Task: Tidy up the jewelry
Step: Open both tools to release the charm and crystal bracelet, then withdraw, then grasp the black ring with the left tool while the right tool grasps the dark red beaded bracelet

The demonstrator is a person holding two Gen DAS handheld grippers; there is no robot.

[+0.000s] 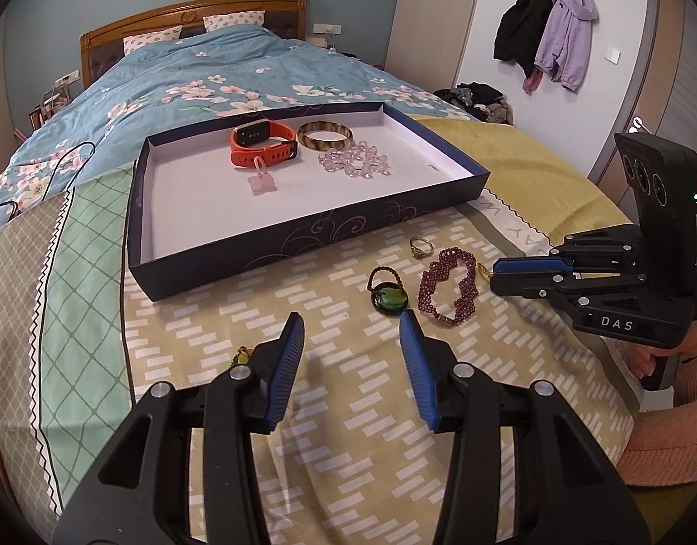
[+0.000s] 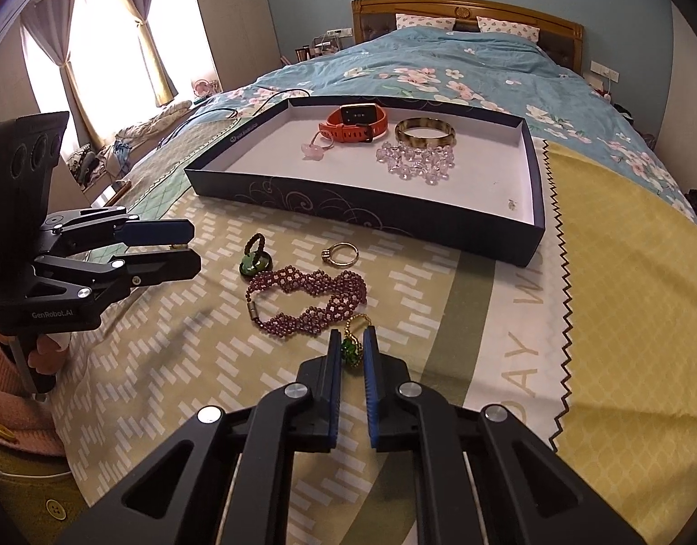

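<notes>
Right tool (image 2: 353,352): you have it clamped on the gold-and-green ring (image 2: 353,346), lying on the bed beside the garnet bracelet (image 2: 308,300), bound for the tray (image 2: 362,218). Left tool (image 1: 352,340) hangs half-open, empty.

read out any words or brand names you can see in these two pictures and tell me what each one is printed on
"DAS": white letters on the black body of the right gripper, in the left wrist view.
"GenRobot.AI": white print on the body of the left gripper, in the right wrist view.
"AY W": large pale letters, part of a cut-off word, on the bedspread.
Small white print on the inner wall of the tray: too small to read.
The watch screen: unreadable.
</notes>
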